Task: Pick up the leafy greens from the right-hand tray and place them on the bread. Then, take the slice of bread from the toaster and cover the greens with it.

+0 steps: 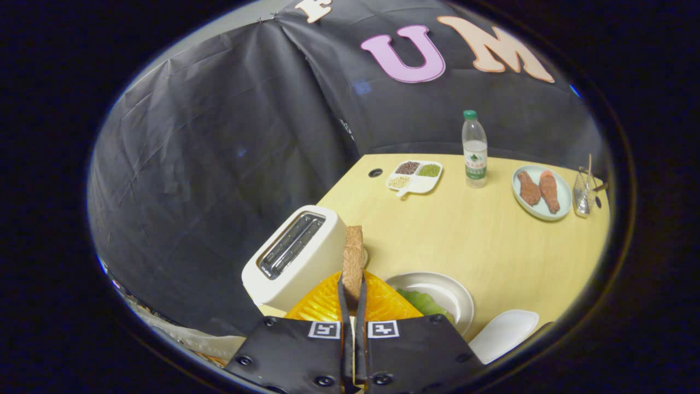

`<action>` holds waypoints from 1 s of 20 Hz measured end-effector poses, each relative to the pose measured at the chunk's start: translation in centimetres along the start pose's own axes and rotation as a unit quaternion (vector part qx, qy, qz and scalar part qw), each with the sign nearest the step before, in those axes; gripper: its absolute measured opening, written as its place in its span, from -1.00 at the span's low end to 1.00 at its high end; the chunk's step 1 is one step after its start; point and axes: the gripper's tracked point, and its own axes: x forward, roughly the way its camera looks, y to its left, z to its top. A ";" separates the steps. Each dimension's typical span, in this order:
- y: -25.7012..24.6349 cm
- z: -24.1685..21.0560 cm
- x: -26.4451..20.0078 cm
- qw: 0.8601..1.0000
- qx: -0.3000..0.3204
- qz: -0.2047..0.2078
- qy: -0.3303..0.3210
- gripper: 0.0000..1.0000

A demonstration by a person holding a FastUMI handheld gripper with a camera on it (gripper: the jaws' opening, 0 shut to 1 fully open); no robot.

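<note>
While pinching a slice of bread [353,257] edge-on, pressed together on its lower part from both sides: the gripper [353,293], its two fingers nearly meeting with only the slice's thickness between them. Held upright, brown crust edge toward the camera, rising from between the fingertips and standing clear above the table. Just beside the slice, on its left, a cream two-slot toaster [295,257], tilted in the fisheye, slots dark. Directly behind the fingers, an orange ribbed tray [322,306], partly covered by the gripper body. To the right of the fingers, a round pale plate [456,290] carrying leafy greens [424,302] at its near edge; whether bread lies under the greens, cannot tell. Next to that plate, further right and nearer, a white tray [506,331], only its bare surface visible. All set on a light wooden table [465,241]. Well beyond the fingers, at the far side: a white divided dish [415,178] with brown, green and pale grains in separate compartments; just right of it a clear water bottle [474,149] with a green cap, upright; further right a pale blue plate [541,192] with two reddish-brown drumstick-shaped pieces [539,190] side by side; beside that plate a small glass [583,192] with a stick standing in it.
</note>
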 end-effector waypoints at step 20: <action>-5.5 -8.0 0.9 0.989 0.149 -0.006 0.019 -0.89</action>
